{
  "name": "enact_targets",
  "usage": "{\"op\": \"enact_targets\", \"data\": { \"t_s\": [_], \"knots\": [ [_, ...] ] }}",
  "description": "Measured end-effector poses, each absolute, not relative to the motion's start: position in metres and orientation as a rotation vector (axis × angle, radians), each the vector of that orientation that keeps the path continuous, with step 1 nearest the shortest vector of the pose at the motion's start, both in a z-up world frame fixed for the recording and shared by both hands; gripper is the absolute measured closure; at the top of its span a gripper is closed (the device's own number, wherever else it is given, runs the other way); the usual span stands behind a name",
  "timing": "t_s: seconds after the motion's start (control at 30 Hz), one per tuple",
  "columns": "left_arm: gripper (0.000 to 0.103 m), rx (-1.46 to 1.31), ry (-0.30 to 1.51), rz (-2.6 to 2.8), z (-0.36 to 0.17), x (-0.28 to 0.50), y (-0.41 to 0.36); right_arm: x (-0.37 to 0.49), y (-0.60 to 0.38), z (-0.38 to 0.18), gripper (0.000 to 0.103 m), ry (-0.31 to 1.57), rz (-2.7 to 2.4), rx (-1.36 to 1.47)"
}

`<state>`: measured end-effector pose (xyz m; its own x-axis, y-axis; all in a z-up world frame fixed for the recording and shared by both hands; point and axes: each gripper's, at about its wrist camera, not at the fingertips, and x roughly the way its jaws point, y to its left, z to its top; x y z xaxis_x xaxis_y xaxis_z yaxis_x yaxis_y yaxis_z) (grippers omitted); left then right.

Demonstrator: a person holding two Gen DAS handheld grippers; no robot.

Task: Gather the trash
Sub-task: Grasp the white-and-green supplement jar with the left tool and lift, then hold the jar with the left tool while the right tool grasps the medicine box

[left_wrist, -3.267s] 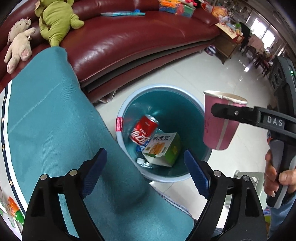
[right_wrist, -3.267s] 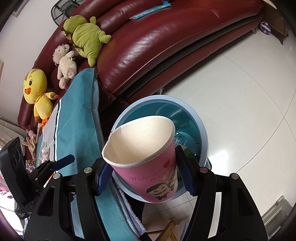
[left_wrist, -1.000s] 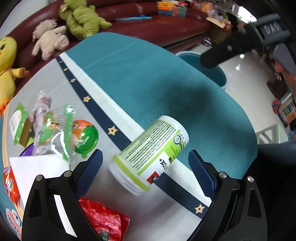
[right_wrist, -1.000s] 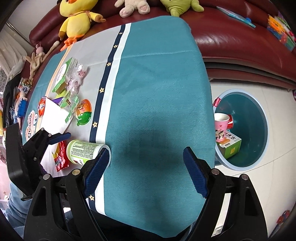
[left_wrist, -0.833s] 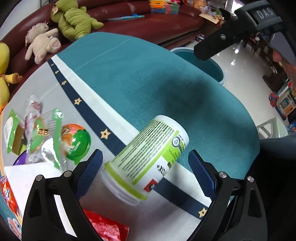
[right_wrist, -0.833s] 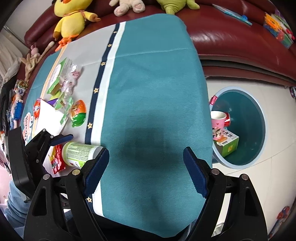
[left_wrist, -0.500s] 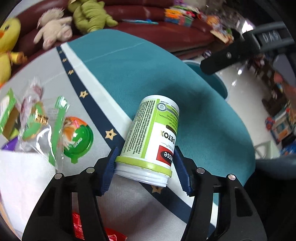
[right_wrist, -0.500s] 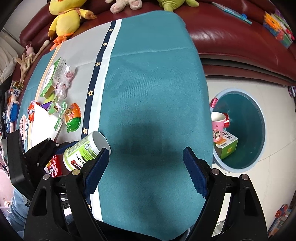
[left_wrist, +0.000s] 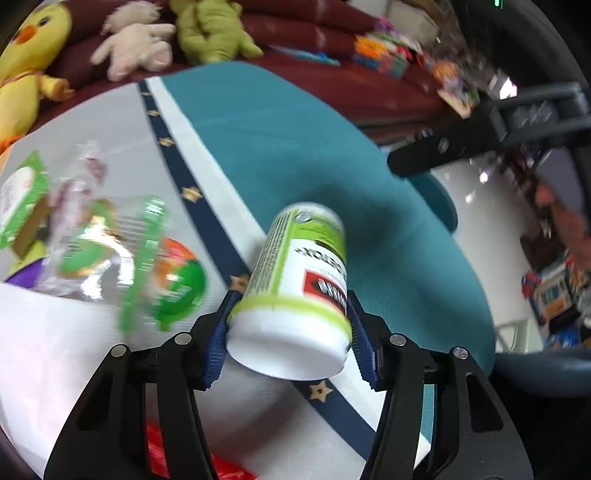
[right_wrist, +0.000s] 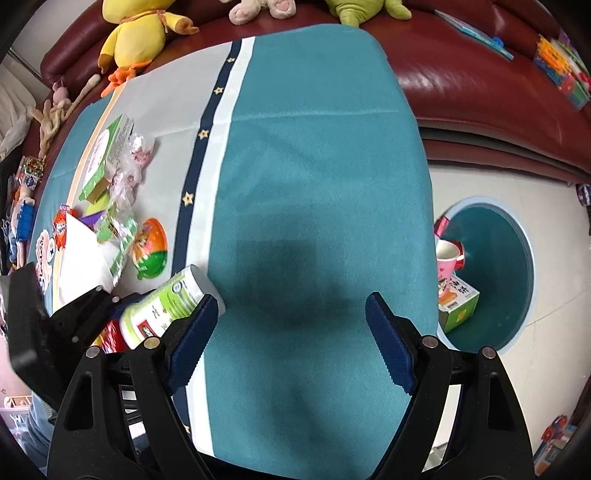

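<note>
A white bottle with a lime-green label (left_wrist: pixel 299 280) is lifted off the table, tilted, cap end toward the camera. My left gripper (left_wrist: pixel 289 334) is closing on it and its blue pads press both sides of the bottle; the right wrist view shows that bottle (right_wrist: pixel 162 302) at the lower left. Over the teal part of the tablecloth (right_wrist: pixel 317 177) my right gripper (right_wrist: pixel 291 332) stands open with nothing between its fingers. The blue trash bin (right_wrist: pixel 528 258) is on the floor to the right, holding a pink paper cup (right_wrist: pixel 447 258) and a green carton (right_wrist: pixel 458 302).
Several wrappers (right_wrist: pixel 122 166), an orange and green egg-shaped pack (right_wrist: pixel 149 247), a white sheet (right_wrist: pixel 81 258) and a red wrapper (left_wrist: pixel 173 454) lie on the table's left part. Plush toys (right_wrist: pixel 140 29) sit on the dark red sofa (right_wrist: pixel 480 85) behind.
The left jaws have shut on the bottle, which lay on its side, and raised it, swinging it more upright. The right gripper drifted a little over the teal cloth, still open.
</note>
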<state>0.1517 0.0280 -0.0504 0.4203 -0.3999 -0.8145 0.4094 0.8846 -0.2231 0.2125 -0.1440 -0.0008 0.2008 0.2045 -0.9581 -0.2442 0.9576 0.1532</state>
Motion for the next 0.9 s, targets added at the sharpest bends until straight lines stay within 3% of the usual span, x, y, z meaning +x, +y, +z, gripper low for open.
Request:
{"op": "enact_targets", "data": {
  "t_s": [0.47,0.9],
  "knots": [
    [0.047,-0.189,0.801,-0.271,0.034,0.123,0.154,0.246,-0.029,0.036,0.025,1.246,0.505,-0.147],
    [0.047,-0.363,0.762,0.053,0.028,0.119,0.283,0.294,0.115,0.015,0.025,1.298,0.674,-0.254]
  ]
}}
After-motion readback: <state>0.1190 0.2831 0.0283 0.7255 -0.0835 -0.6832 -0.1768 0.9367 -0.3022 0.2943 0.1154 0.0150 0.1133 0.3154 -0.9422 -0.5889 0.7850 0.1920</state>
